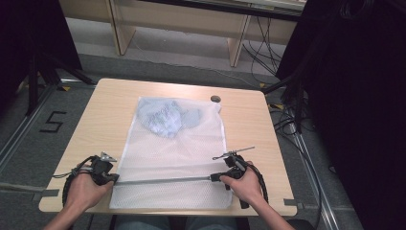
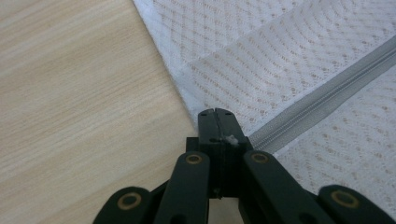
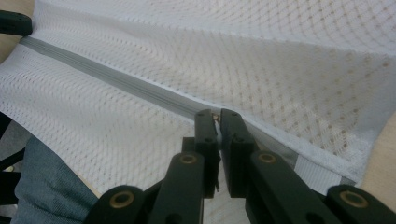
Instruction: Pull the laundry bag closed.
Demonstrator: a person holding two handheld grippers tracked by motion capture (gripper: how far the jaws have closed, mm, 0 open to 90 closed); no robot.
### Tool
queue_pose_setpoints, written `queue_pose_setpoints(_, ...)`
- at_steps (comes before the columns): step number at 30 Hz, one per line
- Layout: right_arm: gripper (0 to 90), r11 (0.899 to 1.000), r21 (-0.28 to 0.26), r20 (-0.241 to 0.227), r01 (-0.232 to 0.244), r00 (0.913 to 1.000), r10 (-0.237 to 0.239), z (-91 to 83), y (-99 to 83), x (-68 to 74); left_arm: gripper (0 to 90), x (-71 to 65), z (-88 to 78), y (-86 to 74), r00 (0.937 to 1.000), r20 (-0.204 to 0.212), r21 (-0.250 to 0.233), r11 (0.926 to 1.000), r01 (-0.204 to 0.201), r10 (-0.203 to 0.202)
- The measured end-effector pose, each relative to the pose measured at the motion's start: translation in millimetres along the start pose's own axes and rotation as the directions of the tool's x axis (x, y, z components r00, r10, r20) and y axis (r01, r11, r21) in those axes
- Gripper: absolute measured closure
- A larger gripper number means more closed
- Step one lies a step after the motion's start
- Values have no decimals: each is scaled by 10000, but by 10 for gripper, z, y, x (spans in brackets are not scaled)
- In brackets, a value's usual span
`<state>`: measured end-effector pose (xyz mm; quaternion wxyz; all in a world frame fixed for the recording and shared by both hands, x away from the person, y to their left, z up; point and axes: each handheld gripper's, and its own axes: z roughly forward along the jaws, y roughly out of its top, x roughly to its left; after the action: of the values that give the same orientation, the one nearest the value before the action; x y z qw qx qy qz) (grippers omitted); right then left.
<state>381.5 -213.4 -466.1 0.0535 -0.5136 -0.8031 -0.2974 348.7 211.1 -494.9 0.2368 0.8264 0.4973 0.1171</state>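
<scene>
Both hand-held grippers pinch the mesh bag [image 1: 172, 158]: left hand-held gripper [image 2: 215, 116] holds the zipper [image 1: 163, 180] end, right hand-held gripper [image 3: 215, 117] the slider; a jerk may snag mesh

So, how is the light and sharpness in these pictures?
High view: even light, slightly soft, dark curtains at both sides, table bright. Left gripper view: the mesh bag and zipper are sharp. Right gripper view: mesh sharp nearby, washed out and softer toward the far right.

The mesh bag [image 1: 172, 158] lies on the middle of the table [image 1: 105, 110], reaching to the near edge. The clothes [image 1: 165, 117] are inside its far part. The zipper [image 1: 163, 180] runs across near the near edge, the left gripper [image 1: 111, 178] at its left end, the right gripper [image 1: 215, 178] at its right end.
</scene>
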Motion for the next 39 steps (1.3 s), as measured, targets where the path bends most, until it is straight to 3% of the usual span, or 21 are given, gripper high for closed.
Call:
queue_pose_setpoints(5, 868, 9999, -137, 69, -60, 10000, 61, -28, -14, -62, 900, -8, 4, 1, 10000, -18, -38, 10000, 62, -62)
queue_pose_setpoints(6, 868, 9999, -99, 70, -104, 9999, 104, -32, -20, -77, 900, 3, -10, 12, 9999, 24, 247, 9996, -160, 159)
queue_pose_setpoints(7, 868, 9998, -106, 129, -159, 9998, 160, -35, -26, -80, 900, -1, -12, 14, 9999, 19, 304, 9995, -119, 119)
queue_pose_setpoints(10, 868, 9998, -86, 121, -167, 9998, 168, -55, -33, -94, 900, -8, 3, -4, 10000, -68, -60, 10000, -1, 0)
queue_pose_setpoints(11, 868, 9995, -76, 112, -310, 9995, 311, -62, -34, -90, 900, -9, 6, -4, 10000, -70, -85, 10000, -20, 19)
queue_pose_setpoints(12, 869, 9997, -112, 96, -209, 9997, 210, -63, -32, -113, 900, 1, -10, 11, 9999, 9, 224, 9997, -138, 137)
queue_pose_setpoints(17, 868, 9993, -149, 76, -335, 9994, 337, -78, -53, -138, 900, 1, -10, 12, 9999, 32, 251, 9996, -128, 128)
queue_pose_setpoints(20, 868, 9991, -129, 134, -399, 9991, 401, -83, -58, -155, 900, -5, 4, -2, 10000, -43, -47, 10000, -68, 67)
queue_pose_setpoints(23, 868, 9994, -95, 111, -319, 9994, 320, -98, -62, -167, 900, -1, -14, 14, 9999, 0, 300, 9994, -142, 143)
queue_pose_setpoints(25, 868, 9992, -102, 102, -378, 9992, 379, -105, -68, -187, 900, -9, 6, -7, 10000, -64, -102, 9999, -28, 28)
queue_pose_setpoints(27, 869, 9991, -83, 73, -427, 9991, 427, -105, -70, -193, 900, 0, -8, 7, 9999, 0, 175, 9997, -142, 142)
queue_pose_setpoints(28, 869, 9973, 3, -34, -732, 9973, 732, -108, -73, -172, 900, -1, -10, 10, 9999, 5, 226, 9996, -157, 157)
queue_pose_setpoints(30, 868, 9982, -61, 15, -600, 9982, 600, -120, -75, -188, 900, -1, -10, 6, 9999, -13, 189, 9997, -142, 142)
queue_pose_setpoints(31, 868, 9989, -152, 139, -449, 9989, 451, -133, -80, -216, 900, -7, 6, -6, 10000, -49, -100, 9999, -84, 83)
queue_pose_setpoints(32, 868, 9989, -152, 139, -449, 9989, 451, -133, -80, -216, 900, -4, -1, 0, 9999, -34, 40, 9999, -123, 123)
queue_pose_setpoints(35, 868, 9980, -206, 179, -591, 9981, 595, -152, -95, -246, 900, 0, -9, 5, 9999, -4, 172, 9998, -136, 136)
queue_pose_setpoints(36, 868, 9955, -154, 114, -931, 9956, 933, -162, -102, -236, 900, -1, -12, 6, 9999, -9, 201, 9997, -145, 145)
queue_pose_setpoints(38, 868, 9952, -208, 149, -955, 9953, 958, -172, -120, -278, 900, -7, 6, -6, 9999, -52, -99, 9999, -89, 88)
queue_pose_setpoints(39, 868, 9952, -208, 149, -955, 9953, 958, -172, -120, -278, 900, -4, -11, 6, 9999, -22, 196, 9997, -139, 140)
